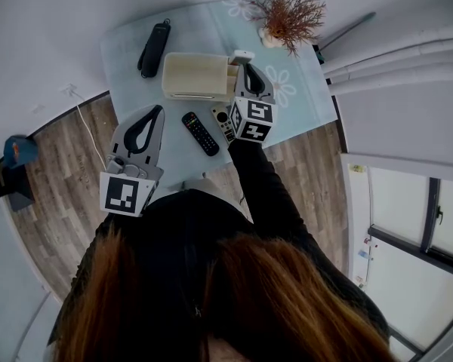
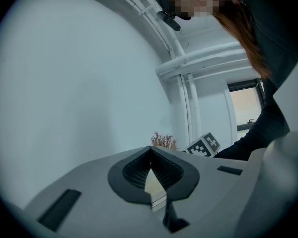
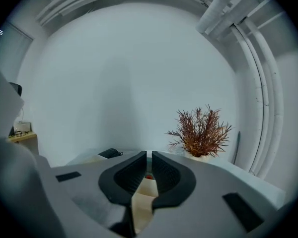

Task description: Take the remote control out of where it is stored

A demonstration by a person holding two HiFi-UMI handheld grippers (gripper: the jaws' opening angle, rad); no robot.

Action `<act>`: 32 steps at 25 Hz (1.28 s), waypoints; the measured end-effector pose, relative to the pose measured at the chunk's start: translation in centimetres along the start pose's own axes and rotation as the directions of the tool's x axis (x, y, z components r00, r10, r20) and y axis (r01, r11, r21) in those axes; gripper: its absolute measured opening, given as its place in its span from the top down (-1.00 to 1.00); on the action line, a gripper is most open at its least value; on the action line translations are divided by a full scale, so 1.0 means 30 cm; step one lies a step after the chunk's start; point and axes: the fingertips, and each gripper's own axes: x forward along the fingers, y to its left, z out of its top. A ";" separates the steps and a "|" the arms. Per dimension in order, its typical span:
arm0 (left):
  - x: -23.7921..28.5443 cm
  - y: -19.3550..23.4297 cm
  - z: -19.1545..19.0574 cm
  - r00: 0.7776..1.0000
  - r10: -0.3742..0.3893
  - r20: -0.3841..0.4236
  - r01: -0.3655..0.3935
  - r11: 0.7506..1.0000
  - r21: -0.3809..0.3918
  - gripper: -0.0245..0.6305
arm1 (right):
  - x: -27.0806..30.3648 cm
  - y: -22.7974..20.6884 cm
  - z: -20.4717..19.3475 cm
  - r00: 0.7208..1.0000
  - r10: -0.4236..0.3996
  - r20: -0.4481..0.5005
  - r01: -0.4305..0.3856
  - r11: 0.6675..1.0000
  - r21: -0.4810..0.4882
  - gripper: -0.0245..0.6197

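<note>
Right claw (image 3: 149, 155) has its ribbed black pads drawn together, only a thin slit between them, and nothing clamped that I can see. From the head view it sits at the right end of the box (image 1: 192, 74), pointing slightly downward, with a black sleeve (image 1: 264, 194) stretched out behind it. A small white piece shows just past its tip; I cannot tell what it is.

Left claw (image 2: 150, 150) is also closed, with its tips meeting. It is held level and low, near the table's front edge and well apart from the box. Both claws are matte grey plastic with teardrop-shaped black pads.

The box is cream, smooth and blocky with rounded corners, and lies on a pale blue cloth (image 1: 124, 74) printed with white flowers. In its end slot, under the right claw, a red spot shows.

One slim black remote (image 1: 200, 133) with rows of buttons lies on the cloth in front of the box, between the claws. A second, greyer remote (image 1: 222, 121) lies just beside it, partly under the right claw. A long black case (image 1: 153, 47) lies left of the box. A dry, reddish, twiggy plant (image 1: 291, 13) stands at the far right.
</note>
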 end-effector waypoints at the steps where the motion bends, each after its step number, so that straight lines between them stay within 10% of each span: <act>1: -0.001 0.003 -0.001 1.000 0.002 0.000 -0.002 1.000 -0.001 0.91 | 0.010 -0.001 -0.015 1.000 -0.010 -0.011 0.010 1.000 0.004 0.84; 12: -0.011 0.006 -0.004 1.000 0.007 -0.002 -0.007 1.000 -0.002 0.91 | 0.111 -0.054 -0.093 0.989 -0.119 -0.084 0.124 0.990 0.062 0.23; 32: -0.013 0.029 -0.015 1.000 0.024 -0.018 -0.024 1.000 -0.002 0.91 | 0.186 -0.061 -0.177 0.979 -0.145 -0.144 0.159 0.982 0.097 0.10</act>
